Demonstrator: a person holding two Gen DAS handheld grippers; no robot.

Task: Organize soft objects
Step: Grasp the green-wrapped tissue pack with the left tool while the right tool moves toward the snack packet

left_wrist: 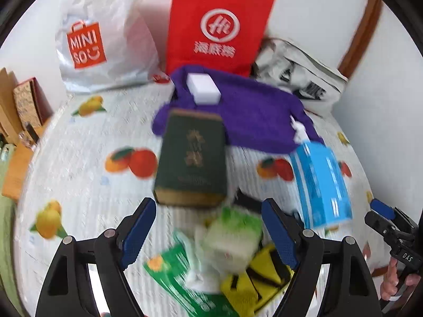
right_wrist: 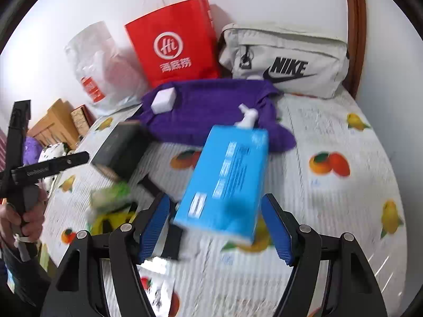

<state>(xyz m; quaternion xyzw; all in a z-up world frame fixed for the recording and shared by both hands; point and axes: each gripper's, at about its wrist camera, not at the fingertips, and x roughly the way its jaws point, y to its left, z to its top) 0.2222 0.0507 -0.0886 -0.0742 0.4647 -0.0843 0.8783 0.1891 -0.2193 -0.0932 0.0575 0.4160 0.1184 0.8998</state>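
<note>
Bed with a fruit-print cover (left_wrist: 87, 142). The left gripper (left_wrist: 208, 227) has its jaws spread wide and nothing clamped; a green-and-white soft packet (left_wrist: 232, 237) lies blurred between and below the pads, with a yellow cloth (left_wrist: 253, 282) and a green wrapper (left_wrist: 174, 277) beside it. The right gripper (right_wrist: 215, 227) also stands open, holding nothing; the blue tissue pack (right_wrist: 230, 182) lies on the cover just ahead of its pads, contact not clear. A purple towel (right_wrist: 211, 105) is spread further back, a white sponge (right_wrist: 164, 99) resting on it, a dark green box (left_wrist: 191, 158) at its near edge. Red paper bag (right_wrist: 174, 45), white plastic bag (left_wrist: 100, 34) and grey pouch (right_wrist: 285, 60) line the wall.
</note>
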